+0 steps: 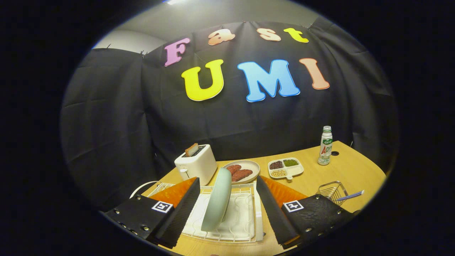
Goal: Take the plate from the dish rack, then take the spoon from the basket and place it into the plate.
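Note:
A pale green plate [217, 200] stands on edge in the white wire dish rack [245, 217], between my two fingers. My gripper [227, 209] is open, with a gap on each side of the plate, so neither finger touches it. To the right, beyond the right finger, a small wire basket [332, 191] holds a spoon with a blue-and-white striped handle [350, 196] that sticks out to the right.
Behind the rack stand a white toaster [196, 164] with a slice in it, a beige plate of sausages [243, 171] and a divided dish of beans [285, 168]. A small bottle [325, 145] stands further right on the wooden table [348, 170].

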